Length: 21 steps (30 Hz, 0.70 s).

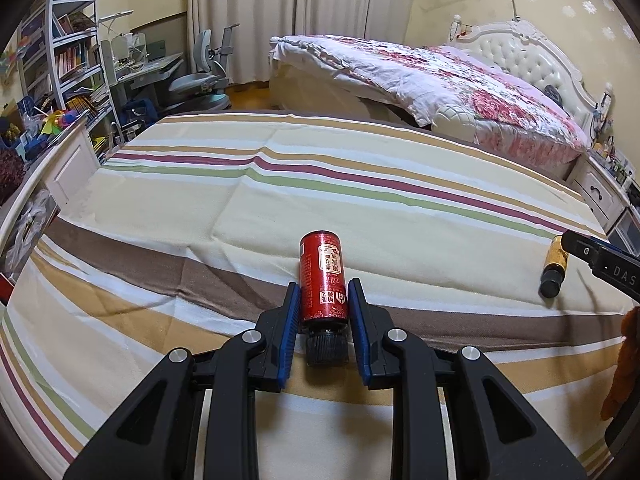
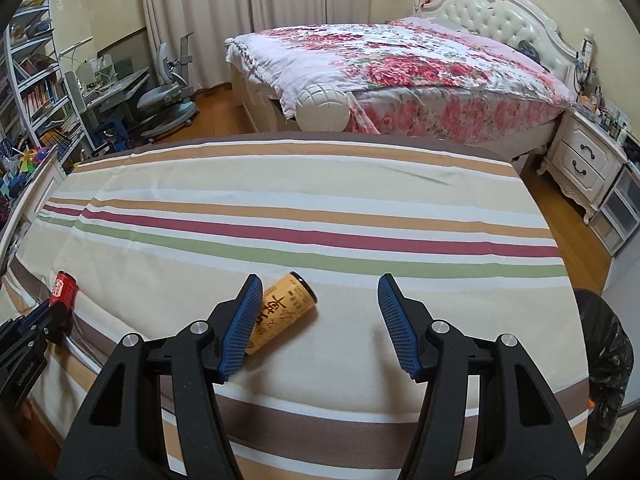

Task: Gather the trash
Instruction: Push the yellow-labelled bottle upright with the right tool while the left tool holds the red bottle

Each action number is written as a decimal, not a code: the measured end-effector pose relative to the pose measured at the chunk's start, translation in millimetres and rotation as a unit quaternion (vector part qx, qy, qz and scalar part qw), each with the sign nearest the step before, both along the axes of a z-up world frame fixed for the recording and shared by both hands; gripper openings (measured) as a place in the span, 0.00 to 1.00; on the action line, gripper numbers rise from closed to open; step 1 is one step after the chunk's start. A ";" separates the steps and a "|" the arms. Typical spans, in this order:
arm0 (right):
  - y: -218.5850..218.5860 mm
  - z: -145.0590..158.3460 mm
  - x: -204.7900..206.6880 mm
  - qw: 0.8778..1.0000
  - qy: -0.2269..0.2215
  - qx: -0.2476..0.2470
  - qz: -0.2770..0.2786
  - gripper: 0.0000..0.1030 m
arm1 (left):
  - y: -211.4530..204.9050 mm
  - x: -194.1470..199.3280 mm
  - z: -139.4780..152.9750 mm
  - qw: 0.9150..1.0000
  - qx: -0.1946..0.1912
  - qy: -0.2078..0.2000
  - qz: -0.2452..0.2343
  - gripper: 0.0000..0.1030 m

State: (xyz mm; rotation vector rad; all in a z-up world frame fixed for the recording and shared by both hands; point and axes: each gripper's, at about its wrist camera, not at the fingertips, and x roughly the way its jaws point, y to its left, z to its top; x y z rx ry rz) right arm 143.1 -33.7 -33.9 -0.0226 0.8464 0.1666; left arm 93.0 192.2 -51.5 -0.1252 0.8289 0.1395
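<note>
— Across the striped sheet (image 1: pixel 280 200) of the near bed, what lies there?

— Two small bottles, well apart. Beyond them stands a second bed with a floral quilt (image 2: pixel 400 64), a tufted headboard (image 1: pixel 520 52) behind it, and a white nightstand (image 2: pixel 584 164) at its side. A black trash bag (image 2: pixel 608 344) sits off the sheet's right edge.

— And the left tongs (image 1: pixel 323 304)?

— Clenched on the red bottle (image 1: pixel 323 280). Both blue pads (image 1: pixel 291 316) press its sides, the black cap points back toward the camera, and the base points out over the sheet. From the right wrist view the same bottle shows at the far left, in those tongs.

— The right tongs (image 2: pixel 320 304)?

— Released, jaws standing wide. The yellow bottle (image 2: pixel 284 312) lies on its side on the sheet, partly behind the left pad, its round end tilted up toward the stripes. Whether that pad touches it I cannot tell; the other pad stands clear of it.

— Is the yellow one held?

— No, it rests on the sheet.
</note>
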 end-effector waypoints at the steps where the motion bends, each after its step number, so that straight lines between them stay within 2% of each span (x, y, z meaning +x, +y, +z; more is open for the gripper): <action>1: 3.7 -1.4 0.0 1.000 0.002 -0.003 0.002 0.59 | 2.0 0.0 0.0 1.000 -0.002 0.000 0.001 0.25; 6: 10.4 -9.9 -3.8 1.000 0.014 -0.015 0.005 0.59 | 2.0 -1.7 -0.2 1.000 -0.002 -0.003 0.000 0.25; 14: -6.4 -16.1 -16.2 1.000 0.022 -0.013 -0.011 0.60 | 1.1 -2.6 0.2 1.000 0.000 -0.005 -0.002 0.25; 21: -19.5 -18.4 -27.4 0.999 0.022 -0.013 -0.019 0.65 | -5.0 -4.6 3.1 1.000 0.006 -0.006 -0.007 0.25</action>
